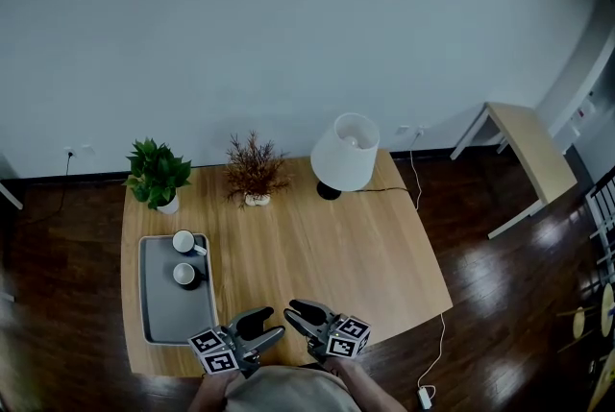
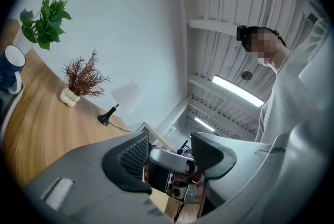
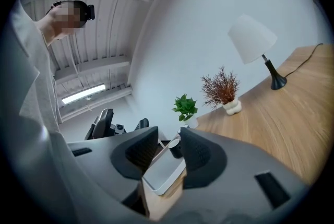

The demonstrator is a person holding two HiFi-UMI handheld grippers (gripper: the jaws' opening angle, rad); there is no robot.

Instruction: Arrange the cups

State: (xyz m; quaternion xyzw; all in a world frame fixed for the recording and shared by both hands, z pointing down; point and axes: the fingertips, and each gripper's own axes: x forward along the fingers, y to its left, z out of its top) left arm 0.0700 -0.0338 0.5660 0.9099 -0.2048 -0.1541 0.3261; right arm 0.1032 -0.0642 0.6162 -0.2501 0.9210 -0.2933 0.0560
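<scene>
Just right of the tray's [image 1: 173,314] near right corner, at the table's [image 1: 317,247] near edge, the left gripper [image 1: 277,321] and the right gripper [image 1: 288,308] point at each other with their tips close together. The left gripper's jaws stand well apart and hold nothing; only the other gripper shows beyond the gap. The right gripper's jaws stand at a narrower gap, also empty, and look toward the tray and a cup well beyond them. All four pads are dark and ribbed, set in smooth grey shells. The tray is a flat grey rounded rectangle with a low rim. Its long side runs away from the person along the left side of the pale wood-grain table. On the tray's far half stand the near cup [image 1: 184,274] and the far cup [image 1: 184,242], one behind the other along the tray's length, well apart from both grippers. Both are round, dark outside and white inside, and upright with mouths up. The far cup's handle sticks toward the tray's right rim. Beyond the tray's far end stands a green plant [image 1: 157,172] in a white pot, then to its right dried twigs [image 1: 254,168] and a white-shaded lamp [image 1: 345,151] on a black foot, all against the plain pale wall [image 1: 288,16].
</scene>
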